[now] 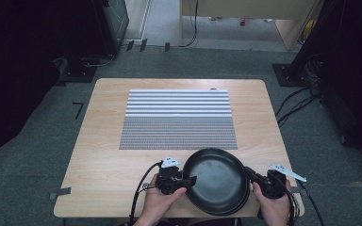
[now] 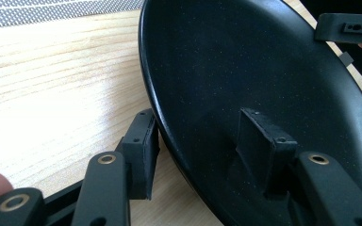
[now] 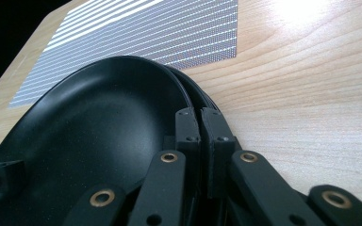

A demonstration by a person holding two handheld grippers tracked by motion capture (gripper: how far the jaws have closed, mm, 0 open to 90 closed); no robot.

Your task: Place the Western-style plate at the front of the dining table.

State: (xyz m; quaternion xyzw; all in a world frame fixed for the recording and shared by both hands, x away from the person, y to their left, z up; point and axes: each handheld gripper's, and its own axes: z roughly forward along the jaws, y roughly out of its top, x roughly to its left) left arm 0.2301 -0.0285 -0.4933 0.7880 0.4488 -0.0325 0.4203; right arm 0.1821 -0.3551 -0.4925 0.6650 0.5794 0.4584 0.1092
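High view: a round, shallow black plastic dish [image 1: 217, 181] sits at the six o'clock edge of the pale wooden surface [image 1: 103, 141], below a striped grey mat [image 1: 179, 120]. The left gripper [image 1: 185, 181] straddles its nine o'clock rim, fingers spread; the right gripper [image 1: 250, 175] pinches its three o'clock rim.

Wood table [image 1: 103, 141] w/ striped mat [image 1: 178, 118] & black plates [image 1: 217, 181].

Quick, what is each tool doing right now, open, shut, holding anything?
Left tool: jaws astride the rim of the black plates, a gap showing, so open.
Right tool: shut on the plates' opposite rim.
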